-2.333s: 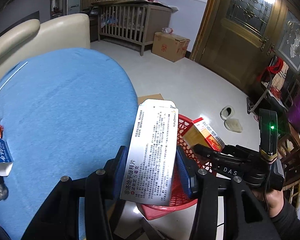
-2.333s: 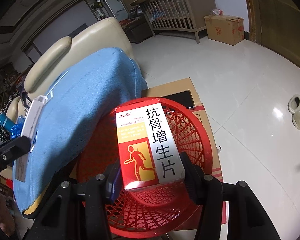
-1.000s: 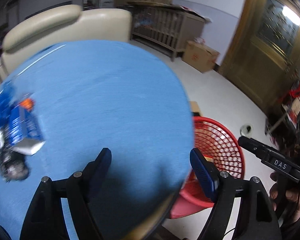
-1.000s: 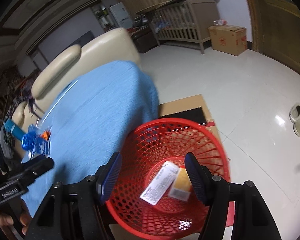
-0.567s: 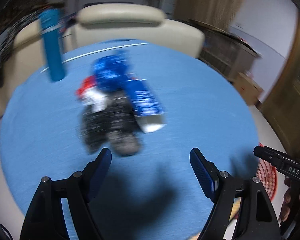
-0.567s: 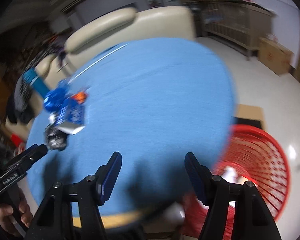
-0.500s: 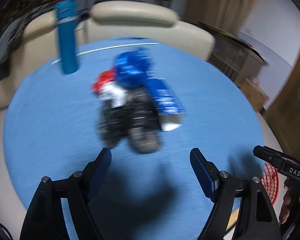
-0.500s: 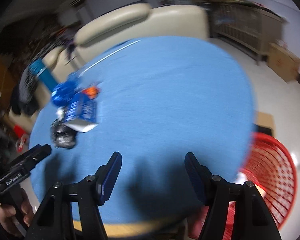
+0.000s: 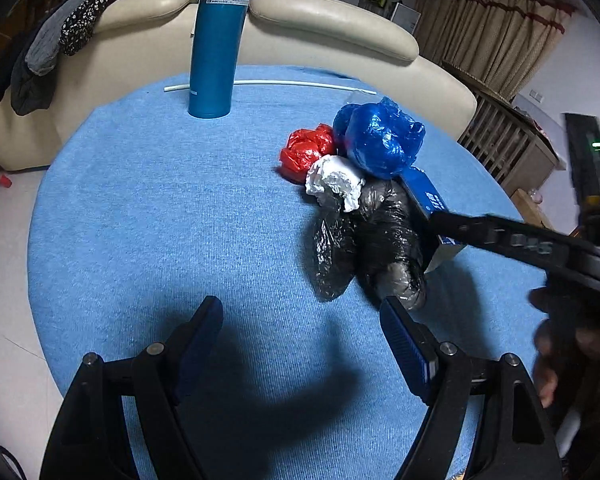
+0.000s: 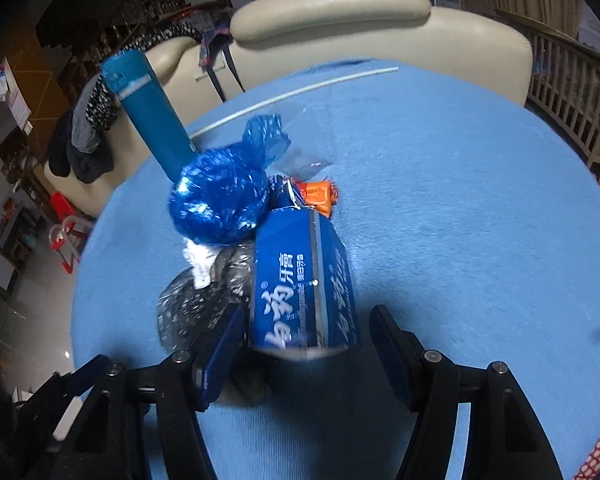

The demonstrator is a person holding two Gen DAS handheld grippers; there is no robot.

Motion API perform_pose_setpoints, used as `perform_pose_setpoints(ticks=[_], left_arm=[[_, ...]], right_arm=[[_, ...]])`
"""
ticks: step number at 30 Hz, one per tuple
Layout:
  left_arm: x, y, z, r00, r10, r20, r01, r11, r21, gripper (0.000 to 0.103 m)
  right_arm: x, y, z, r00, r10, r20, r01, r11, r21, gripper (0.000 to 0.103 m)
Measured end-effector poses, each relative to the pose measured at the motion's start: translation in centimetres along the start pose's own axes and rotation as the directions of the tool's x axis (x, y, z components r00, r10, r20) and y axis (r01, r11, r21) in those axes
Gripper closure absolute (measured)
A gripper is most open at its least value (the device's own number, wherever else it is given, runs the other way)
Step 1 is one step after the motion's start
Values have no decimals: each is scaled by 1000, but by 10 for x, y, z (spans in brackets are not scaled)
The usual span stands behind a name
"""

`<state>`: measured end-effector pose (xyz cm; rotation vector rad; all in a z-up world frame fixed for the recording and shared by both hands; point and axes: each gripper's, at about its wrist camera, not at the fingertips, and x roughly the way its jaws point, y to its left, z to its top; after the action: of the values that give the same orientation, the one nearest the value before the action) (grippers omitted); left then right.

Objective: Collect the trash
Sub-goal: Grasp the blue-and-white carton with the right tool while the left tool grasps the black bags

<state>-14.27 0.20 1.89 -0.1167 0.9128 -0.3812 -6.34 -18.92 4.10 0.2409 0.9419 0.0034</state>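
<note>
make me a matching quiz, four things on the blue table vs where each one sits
Things:
1. flask
2. toothpaste box
3. white wad
4. red bag

Places:
A. between the open right tongs
B. on top of the black bag
C. upright near the sofa
D. left of the blue bag, touching it

Pairs: 1-C, 2-A, 3-B, 4-D

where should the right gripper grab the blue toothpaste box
Across its two long side faces, near the open near end. The toothpaste box lies lengthwise toward the right gripper, whose open jaws already straddle it; come straight forward, keeping clear of the black bag on its left.
</note>
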Motion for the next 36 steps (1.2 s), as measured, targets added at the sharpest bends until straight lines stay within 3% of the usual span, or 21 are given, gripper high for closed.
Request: perform_pose_setpoints(ticks=[3, 4, 6, 14, 22, 23, 24, 25, 36], left_arm=[[4, -4, 5, 1000, -9, -3, 9, 1000, 5, 22], [6, -7, 6, 1000, -13, -4, 13, 1000, 12, 22], [9, -11, 7, 1000, -17, -6, 17, 1000, 22, 22], [30, -50, 22, 999, -37, -21, 39, 995, 96, 22], [70, -76, 35, 998, 0, -70, 10, 990, 141, 22], [76, -77, 35, 996, -3, -91, 16, 989, 145, 41], [80, -77, 34, 994, 0, -108, 16, 989, 147, 66], [82, -77, 33, 992, 8, -128, 11, 990, 144, 70], [31, -95, 19, 998, 11, -56, 1, 980, 197, 71]], right_arm=[[15, -4, -1, 1000, 10, -29, -10, 1000, 11, 38], [17, -7, -1, 1000, 11, -25, -10, 1000, 21, 49], [14, -19, -3, 1000, 5, -11, -5, 999, 40, 58], [5, -57, -9, 999, 33, 16, -34, 992, 119, 59], [-14, -77, -29, 997, 56, 52, -64, 984, 164, 59], [-17, -80, -31, 997, 59, 57, -68, 983, 168, 59], [-20, -83, -34, 996, 62, 62, -71, 982, 173, 59], [-23, -84, -37, 996, 64, 66, -75, 982, 175, 59], [-54, -100, -65, 991, 72, 117, -96, 972, 216, 59]])
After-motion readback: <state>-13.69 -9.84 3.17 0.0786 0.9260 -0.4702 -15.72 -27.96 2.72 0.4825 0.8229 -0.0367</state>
